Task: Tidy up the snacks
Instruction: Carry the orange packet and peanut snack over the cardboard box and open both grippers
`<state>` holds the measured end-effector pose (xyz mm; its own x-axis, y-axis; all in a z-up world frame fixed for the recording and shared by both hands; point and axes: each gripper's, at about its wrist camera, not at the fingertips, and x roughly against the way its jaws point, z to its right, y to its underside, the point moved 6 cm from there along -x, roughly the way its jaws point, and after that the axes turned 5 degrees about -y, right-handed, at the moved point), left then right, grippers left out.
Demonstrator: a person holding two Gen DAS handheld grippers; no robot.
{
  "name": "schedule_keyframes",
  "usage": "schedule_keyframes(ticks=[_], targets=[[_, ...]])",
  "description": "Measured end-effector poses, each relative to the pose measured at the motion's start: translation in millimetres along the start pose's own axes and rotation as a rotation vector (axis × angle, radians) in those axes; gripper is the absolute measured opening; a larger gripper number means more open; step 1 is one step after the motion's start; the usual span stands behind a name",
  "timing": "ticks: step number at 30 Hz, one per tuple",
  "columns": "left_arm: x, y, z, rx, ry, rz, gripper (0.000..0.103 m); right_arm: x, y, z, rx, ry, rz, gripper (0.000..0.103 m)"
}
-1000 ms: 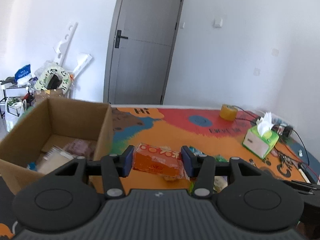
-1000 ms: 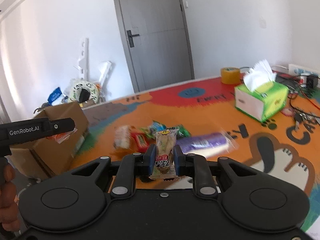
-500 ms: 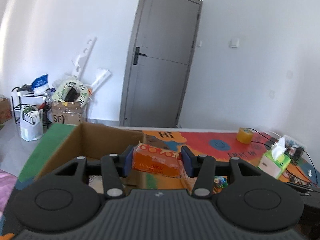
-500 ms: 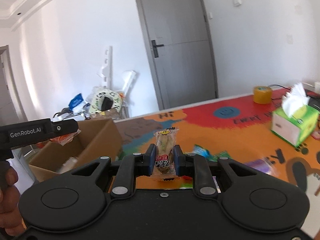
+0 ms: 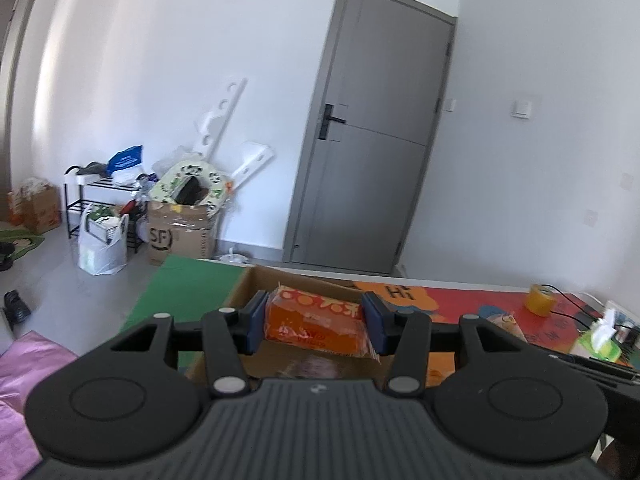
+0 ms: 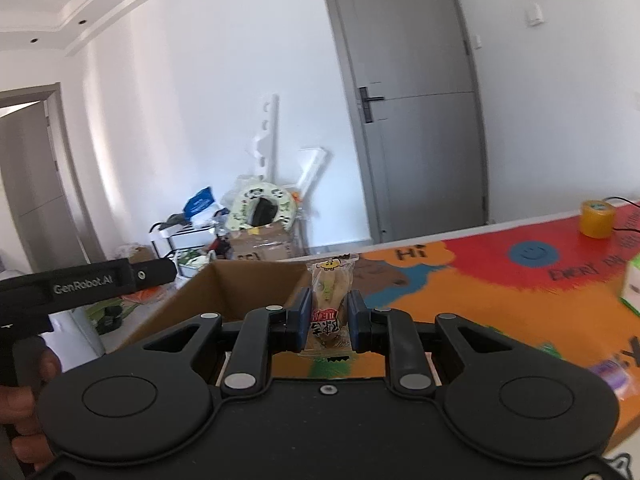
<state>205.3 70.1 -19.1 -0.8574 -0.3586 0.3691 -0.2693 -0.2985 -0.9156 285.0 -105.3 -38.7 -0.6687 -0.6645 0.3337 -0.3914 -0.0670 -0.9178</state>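
My left gripper (image 5: 314, 326) is shut on an orange snack packet (image 5: 316, 320) and holds it above the open cardboard box (image 5: 256, 280). My right gripper (image 6: 329, 320) is shut on a small clear-wrapped snack (image 6: 329, 300), upright, near the box (image 6: 224, 284), on its right side. The left gripper's body (image 6: 80, 286) shows at the left of the right wrist view. A wrapped snack lies inside the box (image 5: 316, 368), blurred.
The colourful table mat (image 6: 480, 280) carries a yellow tape roll (image 6: 597, 218), a green tissue box (image 5: 598, 342) and a purple snack (image 6: 610, 372) at the right. Behind the table are a grey door (image 5: 372, 160) and floor clutter (image 5: 180, 208).
Both grippers have risen and swung left toward the box with their snacks held. The left one has gone from over the table to over the box opening.
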Motion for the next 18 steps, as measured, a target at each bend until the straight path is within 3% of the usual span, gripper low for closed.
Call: schedule_keyframes(ticks=[13,17,18], targets=[[-30,-4,-34,0.078,-0.002,-0.047,0.05,-44,-1,-41,0.039,-0.069,-0.059,0.02],[-33,-2,-42,0.112,-0.013,-0.066,0.076,-47,0,-47,0.046,-0.085,-0.069,0.02],[-31,-2,-44,0.116,-0.017,-0.06,0.078,-47,0,-47,0.05,-0.087,-0.068,0.02]])
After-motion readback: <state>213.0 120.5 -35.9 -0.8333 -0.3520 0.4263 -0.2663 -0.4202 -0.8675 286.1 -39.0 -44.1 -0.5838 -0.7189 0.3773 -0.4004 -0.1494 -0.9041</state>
